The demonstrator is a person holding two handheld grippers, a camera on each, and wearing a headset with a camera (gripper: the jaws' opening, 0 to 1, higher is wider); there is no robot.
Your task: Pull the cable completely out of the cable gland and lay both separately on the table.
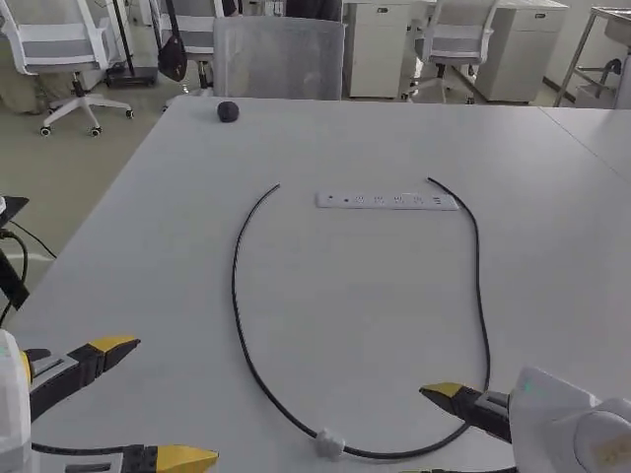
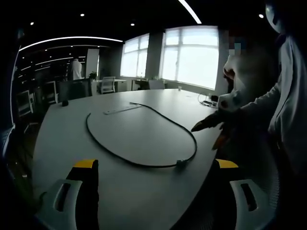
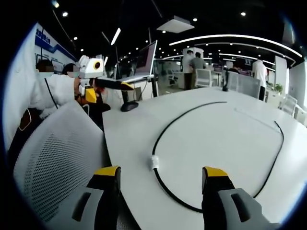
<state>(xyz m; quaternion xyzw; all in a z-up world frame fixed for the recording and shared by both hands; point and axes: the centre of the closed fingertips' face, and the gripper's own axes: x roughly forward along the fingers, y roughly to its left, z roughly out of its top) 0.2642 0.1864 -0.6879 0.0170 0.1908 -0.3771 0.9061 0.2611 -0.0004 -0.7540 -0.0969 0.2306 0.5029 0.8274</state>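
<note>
Black cable lies in wide U on white bench, both ends pointing to far side. White cable gland sits on cable at bottom of U, near front edge; cable passes through it. Left claw released, jaws wide apart, nothing between them, at near-left edge of bench. Right claw also released and empty, near gland, not touching it. White power strip lies between cable ends. Small dark object at far side of bench.
</note>
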